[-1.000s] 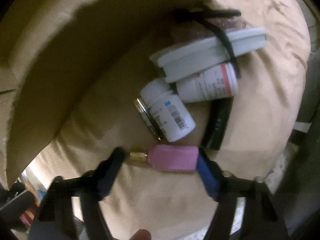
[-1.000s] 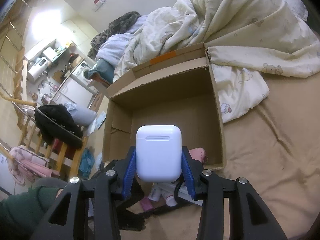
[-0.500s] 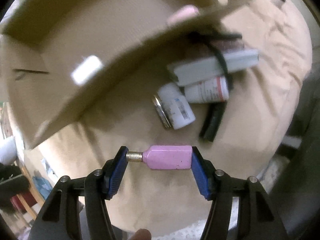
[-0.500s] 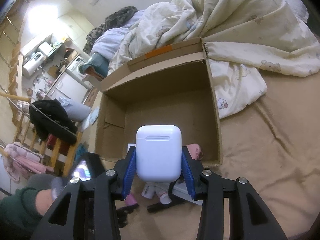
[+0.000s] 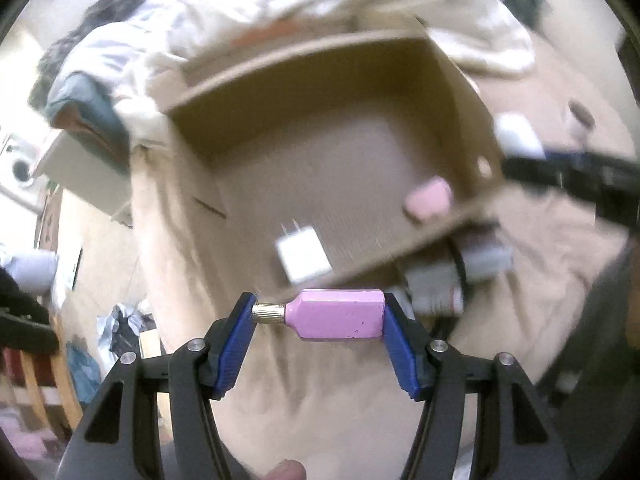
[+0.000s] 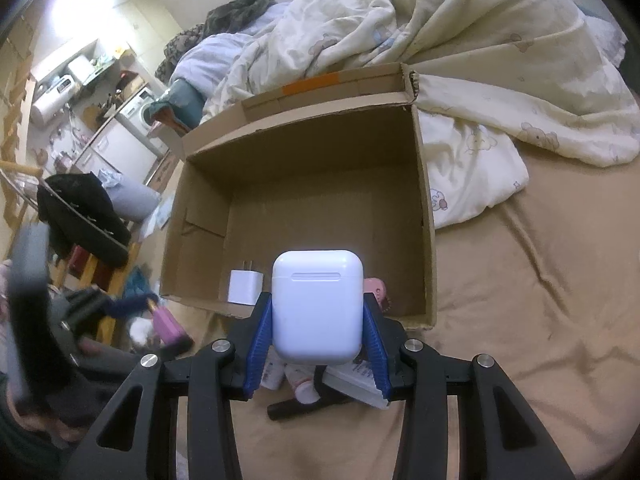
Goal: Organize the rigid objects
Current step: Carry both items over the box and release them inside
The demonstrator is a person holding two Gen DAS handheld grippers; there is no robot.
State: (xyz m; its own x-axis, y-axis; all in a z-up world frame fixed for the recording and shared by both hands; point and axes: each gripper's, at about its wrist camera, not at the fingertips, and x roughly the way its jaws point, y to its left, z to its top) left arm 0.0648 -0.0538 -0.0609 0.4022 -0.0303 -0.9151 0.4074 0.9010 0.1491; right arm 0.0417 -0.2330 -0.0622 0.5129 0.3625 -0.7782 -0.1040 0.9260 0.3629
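The left gripper (image 5: 319,316) pinched a pink adapter (image 5: 338,314) end to end, just in front of the cardboard box (image 6: 426,216) on the bed. The right gripper (image 6: 316,320) clamped a white earbud case (image 6: 317,306) at the box's near wall. Inside the box lay a white charger plug (image 6: 245,286) and a small pink item (image 6: 376,289).

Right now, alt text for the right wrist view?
The right gripper holds a white earbud case upright above the near edge of an open cardboard box on a tan bedsheet. Inside the box sit a white charger plug and a pink item.
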